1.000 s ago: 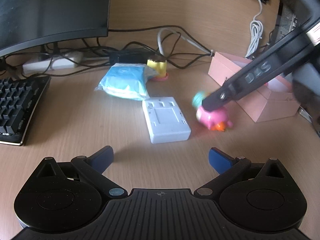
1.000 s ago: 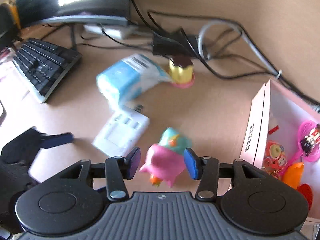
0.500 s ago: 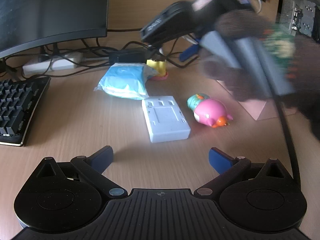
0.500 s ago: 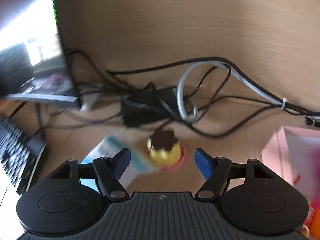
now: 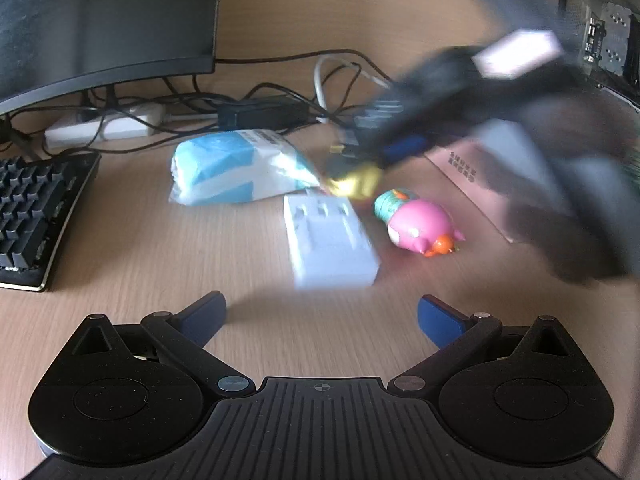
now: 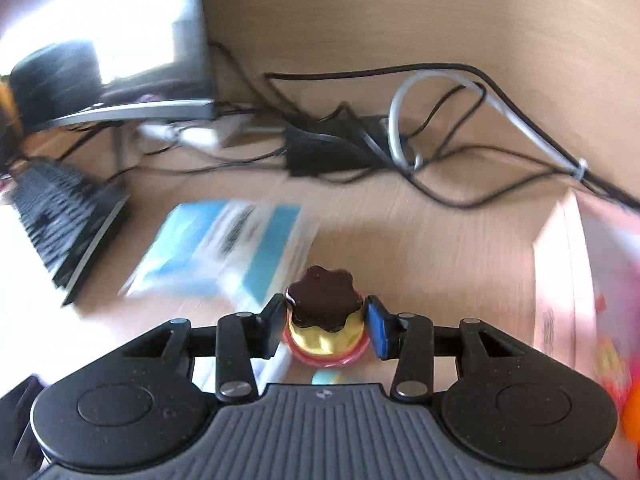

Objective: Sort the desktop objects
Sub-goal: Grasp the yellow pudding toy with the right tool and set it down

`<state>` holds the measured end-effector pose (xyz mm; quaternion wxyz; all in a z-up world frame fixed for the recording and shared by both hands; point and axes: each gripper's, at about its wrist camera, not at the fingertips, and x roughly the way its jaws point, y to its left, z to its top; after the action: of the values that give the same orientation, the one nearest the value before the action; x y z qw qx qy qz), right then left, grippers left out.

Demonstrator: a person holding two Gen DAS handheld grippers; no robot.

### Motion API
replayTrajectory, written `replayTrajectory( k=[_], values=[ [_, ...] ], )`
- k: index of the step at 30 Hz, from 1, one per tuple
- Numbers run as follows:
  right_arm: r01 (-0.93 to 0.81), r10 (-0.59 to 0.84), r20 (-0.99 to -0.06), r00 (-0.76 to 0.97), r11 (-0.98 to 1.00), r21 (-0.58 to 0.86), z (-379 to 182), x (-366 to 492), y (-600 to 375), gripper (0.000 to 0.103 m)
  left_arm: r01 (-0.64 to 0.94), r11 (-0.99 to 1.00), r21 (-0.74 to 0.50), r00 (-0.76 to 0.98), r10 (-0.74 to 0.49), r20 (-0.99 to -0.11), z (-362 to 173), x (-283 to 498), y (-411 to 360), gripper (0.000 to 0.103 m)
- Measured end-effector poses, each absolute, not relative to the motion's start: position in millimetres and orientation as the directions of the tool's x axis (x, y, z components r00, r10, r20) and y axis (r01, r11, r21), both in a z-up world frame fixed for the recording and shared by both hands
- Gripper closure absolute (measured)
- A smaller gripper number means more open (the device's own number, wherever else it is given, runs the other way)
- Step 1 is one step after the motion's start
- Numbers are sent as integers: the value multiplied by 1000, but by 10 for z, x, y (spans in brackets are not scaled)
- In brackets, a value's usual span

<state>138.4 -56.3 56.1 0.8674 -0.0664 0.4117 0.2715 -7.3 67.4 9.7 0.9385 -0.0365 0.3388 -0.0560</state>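
My right gripper point(image 6: 325, 322) is shut on a small yellow pudding toy point(image 6: 324, 320) with a brown top and pink base, held above the desk. In the left wrist view the right gripper point(image 5: 384, 152) is blurred, with the pudding toy point(image 5: 354, 182) in it above the white adapter point(image 5: 330, 246). A pink pig toy point(image 5: 418, 226) lies on its side right of the adapter. A blue and white tissue pack point(image 5: 236, 168) lies behind. My left gripper point(image 5: 320, 320) is open and empty above the near desk.
A pink open box point(image 6: 568, 280) with toys inside stands at the right. A black keyboard point(image 5: 36, 216) is at the left, with a monitor point(image 5: 100, 20) behind it. A power strip point(image 5: 104, 128) and tangled cables point(image 6: 420, 148) run along the back wall.
My right gripper let go of the pink pig toy, swung to the pudding toy, closed on it and lifted it. The left gripper stayed still.
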Motion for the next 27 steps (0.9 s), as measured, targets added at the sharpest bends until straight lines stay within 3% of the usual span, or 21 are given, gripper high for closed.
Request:
replayTrajectory(
  k=[6,12,15,23,25,27],
  values=[
    [-515,483,-621,617,845,145,1016,559,-1352,64,80,993,-88,761,-118,-638,89,-70,644,0],
    [-402,380,-651,657,907,125,812,154,-1927,64,79,995,-66,758,-103,-644,81,-56,604,0],
    [-344,338,-629,700,932,118,695,1,-2129,59,76,996,-52,756,-91,-648,79,-60,583,0],
    [-204,237,-463,854,972,120,431,-423,-2524,15,45,999,6,748,-30,-663,67,-27,544,0],
    [-166,214,-447,868,975,146,396,-472,-2643,14,32,999,3,749,-22,-662,71,-35,563,0],
    [-159,220,-409,886,971,179,437,-493,-2744,3,11,1000,-1,757,-9,-653,96,-64,577,0]
  ],
)
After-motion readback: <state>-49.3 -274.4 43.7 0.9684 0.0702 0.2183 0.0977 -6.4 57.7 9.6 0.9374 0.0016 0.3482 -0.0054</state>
